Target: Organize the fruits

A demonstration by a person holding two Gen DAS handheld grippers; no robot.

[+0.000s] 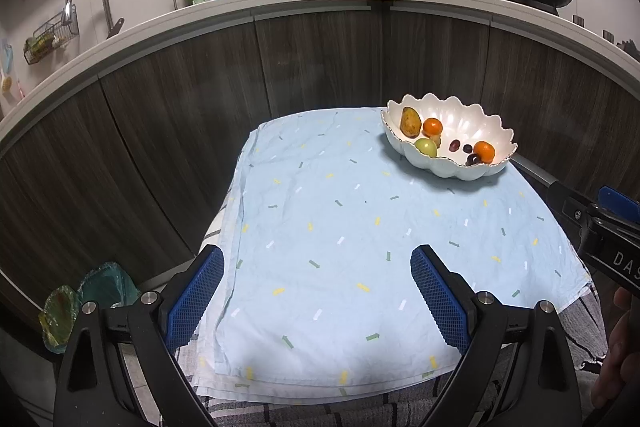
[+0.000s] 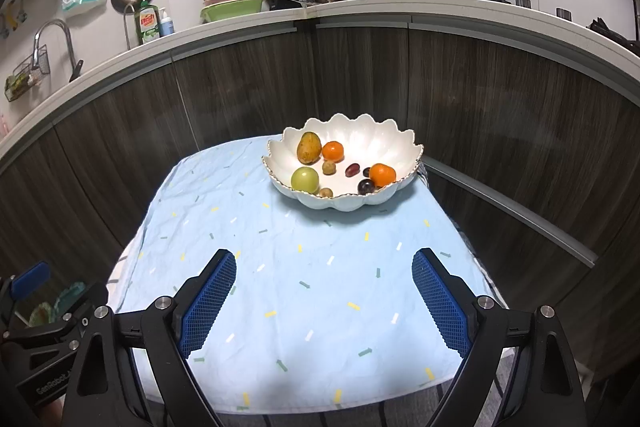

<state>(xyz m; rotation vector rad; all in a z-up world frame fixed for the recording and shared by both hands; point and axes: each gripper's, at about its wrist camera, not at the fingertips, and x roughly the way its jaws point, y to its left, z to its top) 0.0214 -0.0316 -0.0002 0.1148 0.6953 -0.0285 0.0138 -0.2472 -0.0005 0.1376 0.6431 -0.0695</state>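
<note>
Covering the small table, a pale blue tablecloth with little arrow prints gives a flat, soft work surface, and nothing lies on its near half. Behind it runs a dark wood-grain cabinet front under a white countertop crowded with pans, a wok and a green dish-soap bottle; all of that sits well apart from the work and should not interfere.

At about one o'clock on the cloth in the left wrist view, and near twelve o'clock in the right wrist view, stands a white scalloped bowl, close to the far edge. It already holds the fruit: a brownish-yellow pear at its ten o'clock, a tangerine just beside it, a green apple at eight o'clock, a second tangerine at four o'clock, and dark grapes with two small tan fruits, perhaps longans, between them. Judging by this, gathering looks done or nearly so, as no fruit is visible loose on the cloth.

Both tools hang over the near edge, tilted down. The left gripper has its blue pads spread wide with only cloth between them; the right gripper likewise stands wide apart and empty. Only the bowl's raised, wavy rim would hinder a reach inside.
</note>
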